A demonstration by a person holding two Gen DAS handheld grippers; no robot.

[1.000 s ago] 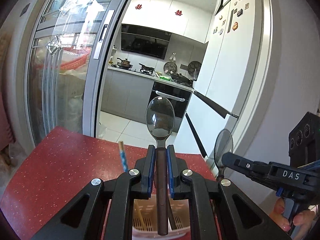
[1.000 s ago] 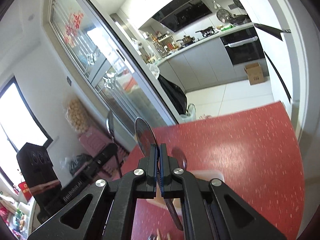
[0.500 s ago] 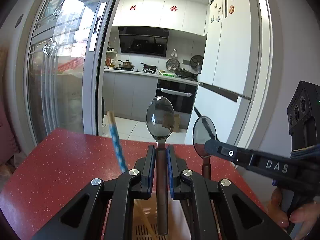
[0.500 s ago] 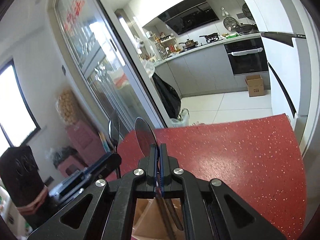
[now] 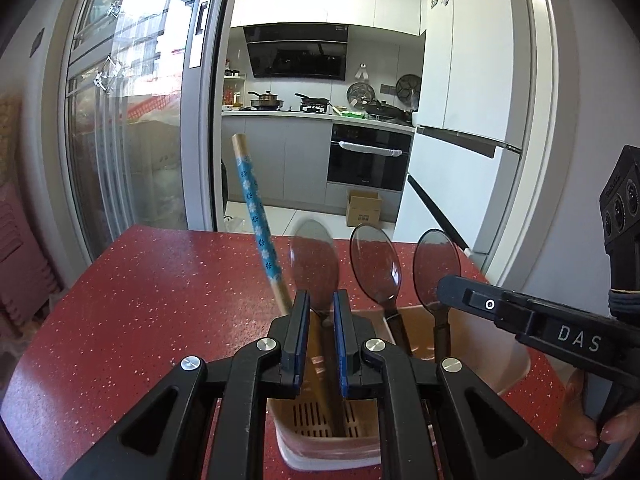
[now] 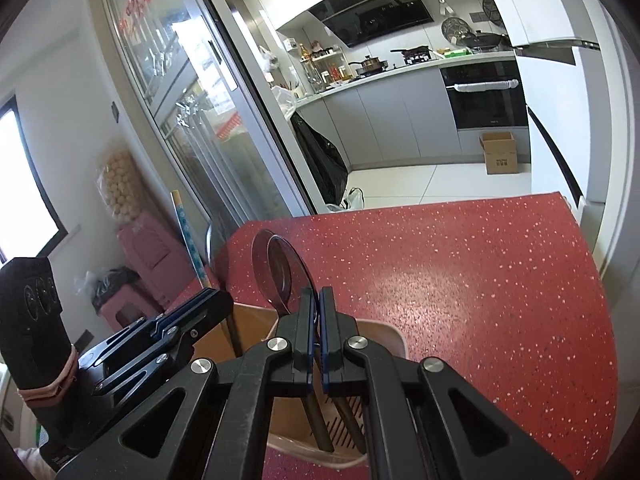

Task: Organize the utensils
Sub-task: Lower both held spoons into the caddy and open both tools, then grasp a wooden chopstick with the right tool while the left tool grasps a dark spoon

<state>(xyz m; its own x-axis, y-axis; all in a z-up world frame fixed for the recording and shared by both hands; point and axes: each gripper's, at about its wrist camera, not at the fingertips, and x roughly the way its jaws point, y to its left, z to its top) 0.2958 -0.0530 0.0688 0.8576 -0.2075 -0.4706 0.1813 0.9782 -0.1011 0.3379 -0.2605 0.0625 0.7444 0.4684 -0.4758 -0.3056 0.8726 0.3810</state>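
A beige utensil holder (image 5: 504, 364) (image 6: 386, 334) with a slotted floor stands on the red speckled table (image 5: 160, 300). In it lean a blue-flowered chopstick (image 5: 256, 208) (image 6: 186, 232) and a dark-handled spoon (image 5: 374, 264). My left gripper (image 5: 322, 308) (image 6: 212, 304) hovers over the holder. A spoon (image 5: 314, 264) stands loose between its slightly parted pads, bowl blurred, handle down on the slotted floor. My right gripper (image 6: 317, 306) (image 5: 444, 290) is shut on another spoon (image 6: 280, 272) (image 5: 436, 268), whose handle reaches into the holder's right part.
A hand (image 5: 600, 440) holds the right gripper at the lower right. Beyond the table's far edge are a glass sliding door (image 5: 140, 120), a white fridge (image 5: 472, 80) and a kitchen with a cardboard box (image 5: 362, 208) on the floor.
Both grippers have sunk toward the holder and the spoon handles now reach into it. The left spoon has slid lower between the pads. The chopstick now stands tall in the left view.
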